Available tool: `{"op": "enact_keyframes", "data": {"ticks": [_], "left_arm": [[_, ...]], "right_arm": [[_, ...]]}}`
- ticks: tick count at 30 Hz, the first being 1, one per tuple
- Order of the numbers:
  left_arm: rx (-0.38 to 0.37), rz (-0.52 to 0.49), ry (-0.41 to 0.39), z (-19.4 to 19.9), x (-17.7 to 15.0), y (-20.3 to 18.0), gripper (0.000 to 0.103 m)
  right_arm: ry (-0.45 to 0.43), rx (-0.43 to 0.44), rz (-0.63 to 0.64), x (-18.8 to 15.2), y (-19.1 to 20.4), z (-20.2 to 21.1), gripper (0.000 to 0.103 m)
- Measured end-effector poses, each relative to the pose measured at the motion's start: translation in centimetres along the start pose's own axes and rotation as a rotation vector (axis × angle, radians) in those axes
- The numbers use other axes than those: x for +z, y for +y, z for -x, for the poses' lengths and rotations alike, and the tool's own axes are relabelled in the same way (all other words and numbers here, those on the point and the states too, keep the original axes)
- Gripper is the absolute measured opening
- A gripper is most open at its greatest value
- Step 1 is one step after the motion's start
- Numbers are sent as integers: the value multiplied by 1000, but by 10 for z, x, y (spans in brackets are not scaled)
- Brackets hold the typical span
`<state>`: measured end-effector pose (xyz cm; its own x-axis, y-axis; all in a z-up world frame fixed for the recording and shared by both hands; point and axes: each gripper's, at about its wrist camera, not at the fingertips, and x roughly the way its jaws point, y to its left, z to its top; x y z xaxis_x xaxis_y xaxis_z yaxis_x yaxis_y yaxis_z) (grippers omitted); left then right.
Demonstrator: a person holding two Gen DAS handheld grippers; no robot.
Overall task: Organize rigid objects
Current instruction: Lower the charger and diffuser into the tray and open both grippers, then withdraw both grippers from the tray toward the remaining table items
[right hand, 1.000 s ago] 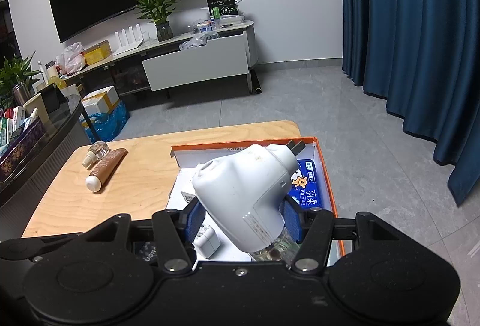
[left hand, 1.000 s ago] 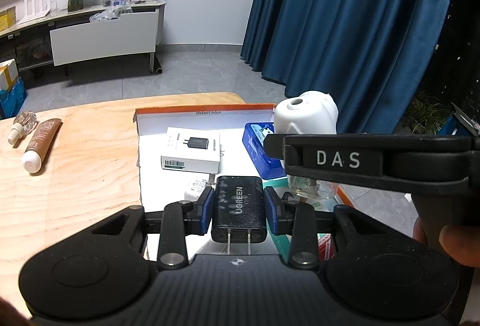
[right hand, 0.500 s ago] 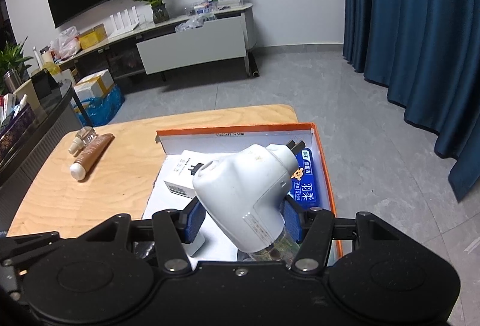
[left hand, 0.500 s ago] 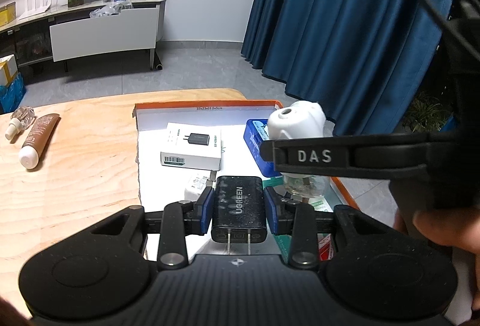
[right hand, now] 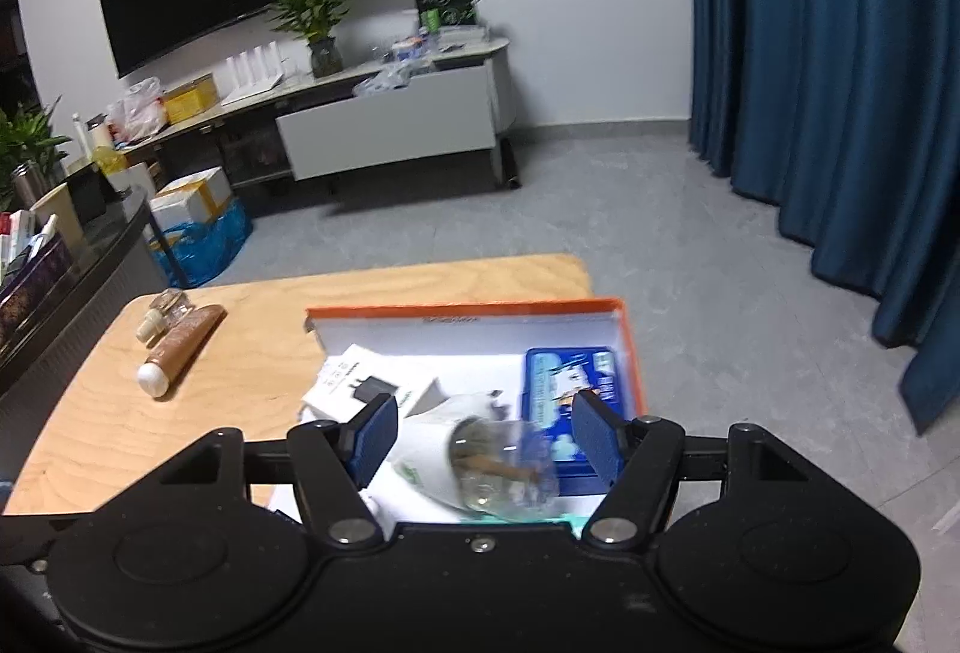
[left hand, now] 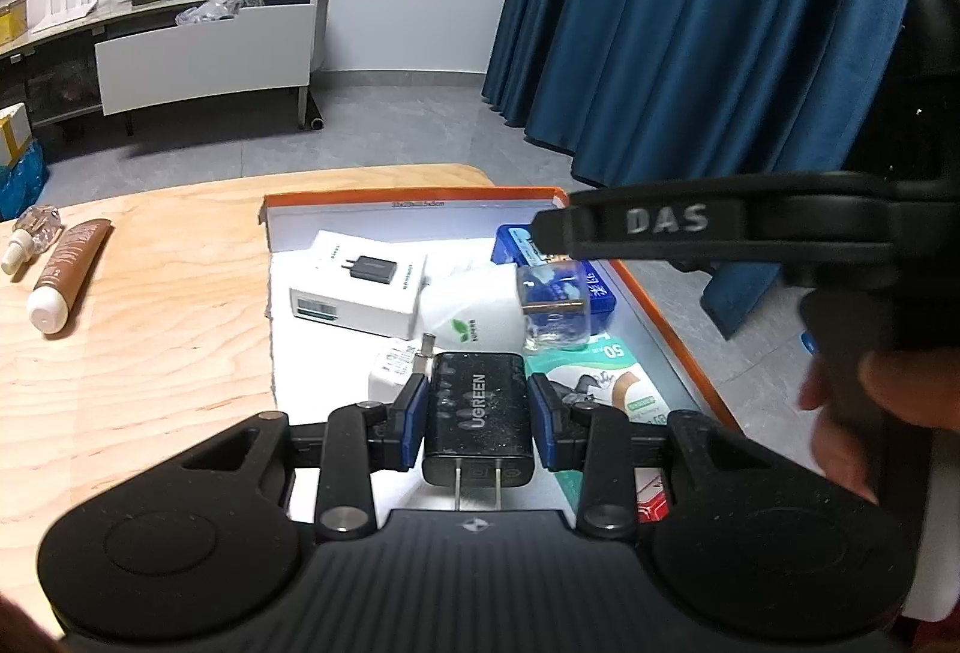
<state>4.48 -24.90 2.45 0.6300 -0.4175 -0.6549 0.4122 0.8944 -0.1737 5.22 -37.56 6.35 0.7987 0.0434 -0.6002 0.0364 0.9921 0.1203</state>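
Note:
My left gripper [left hand: 478, 416] is shut on a black UGREEN charger [left hand: 478, 413], prongs toward the camera, above the near end of the orange-rimmed box [left hand: 414, 197]. My right gripper [right hand: 483, 434] is open. The white plug-in device with a clear bottle [right hand: 474, 455] lies on its side in the box below its fingers, blurred; in the left wrist view it [left hand: 480, 314] rests beside the blue tin [left hand: 594, 287]. The right gripper's body [left hand: 720, 227] hangs over the box's right side.
The box [right hand: 630, 347] also holds a white charger carton [left hand: 354, 287], a small white adapter [left hand: 393, 368] and a green-white packet [left hand: 606, 383]. A brown tube [left hand: 66, 275] and a small glass bottle [left hand: 33, 233] lie on the wooden table [left hand: 150, 353] to the left.
My right gripper has opened and let go of the white device, which has dropped onto its side in the box. The left gripper still holds the charger, barely moved.

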Motion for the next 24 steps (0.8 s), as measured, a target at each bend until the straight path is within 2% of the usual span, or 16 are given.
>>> {"op": "enact_keyframes", "data": {"ticks": [8,9,11,18,24], "left_arm": [[-54,-28,20,-1,-1,-12,37],[-53,-33,16,1,-1,-14,45],[-53,-29,9,5,-1,-14,52],[7,6,-1,14,5,-2,62],[65,39,-21,27,10,19,65]], "right_arm": [[-45,-34,-30,3,-5,28,80],[-49,-37,-29,5,-5,29,80],[-57,-39,-28,6,-4,35,81],[-75,-30,-3,8,14,45,86],[-62,-6,27,7,39,44,87]]}}
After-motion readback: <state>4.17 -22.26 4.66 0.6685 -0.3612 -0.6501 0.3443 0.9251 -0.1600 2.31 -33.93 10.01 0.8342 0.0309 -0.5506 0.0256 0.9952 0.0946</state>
